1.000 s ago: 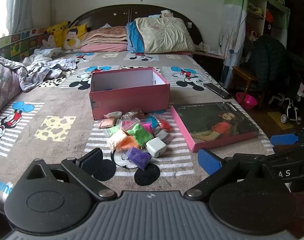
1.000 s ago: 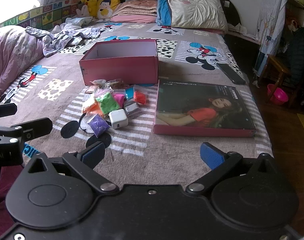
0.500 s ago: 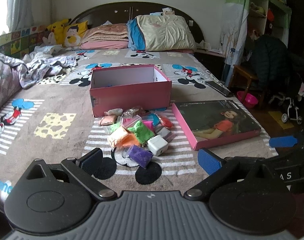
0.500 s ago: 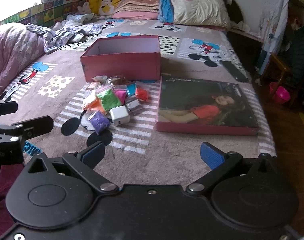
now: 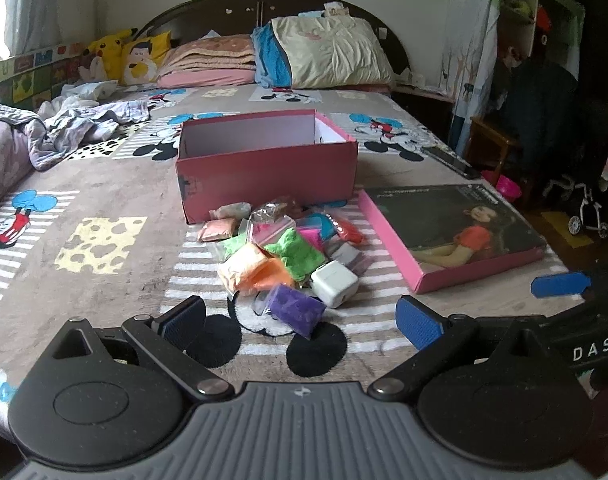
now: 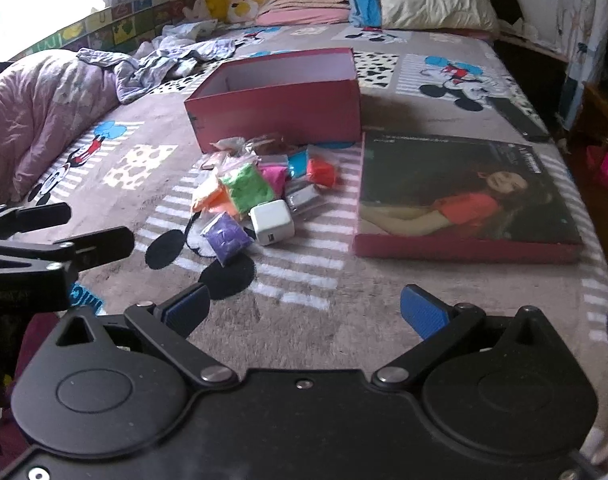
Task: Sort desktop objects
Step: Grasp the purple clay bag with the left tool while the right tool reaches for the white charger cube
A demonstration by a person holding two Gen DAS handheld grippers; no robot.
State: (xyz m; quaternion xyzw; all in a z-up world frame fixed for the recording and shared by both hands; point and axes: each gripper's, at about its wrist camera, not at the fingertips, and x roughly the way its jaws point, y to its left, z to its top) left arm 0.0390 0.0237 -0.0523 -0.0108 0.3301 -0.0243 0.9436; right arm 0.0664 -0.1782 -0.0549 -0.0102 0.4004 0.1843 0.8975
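Observation:
An open pink box (image 5: 263, 168) (image 6: 279, 108) stands on the bed. In front of it lies a pile of small coloured clay bags (image 5: 287, 252) (image 6: 247, 188), with a purple bag (image 5: 293, 310) (image 6: 226, 237) and a white charger cube (image 5: 334, 284) (image 6: 271, 222) nearest me. The box's flat lid (image 5: 448, 232) (image 6: 460, 196), printed with a girl, lies to the right. My left gripper (image 5: 299, 322) is open and empty, just short of the purple bag. My right gripper (image 6: 304, 312) is open and empty, further back and right of the pile.
The bedspread (image 5: 103, 200) has a Mickey Mouse pattern. Crumpled clothes (image 5: 79, 128) and a quilt (image 6: 43, 112) lie at the left. Pillows (image 5: 328, 56) and plush toys (image 5: 127, 56) are at the headboard. A dark remote (image 5: 452, 160) lies near the right edge, where the bed drops to the floor.
Both grippers have moved forward towards the pile and the box, so these look larger. Both stay open. Nothing on the bed has moved.

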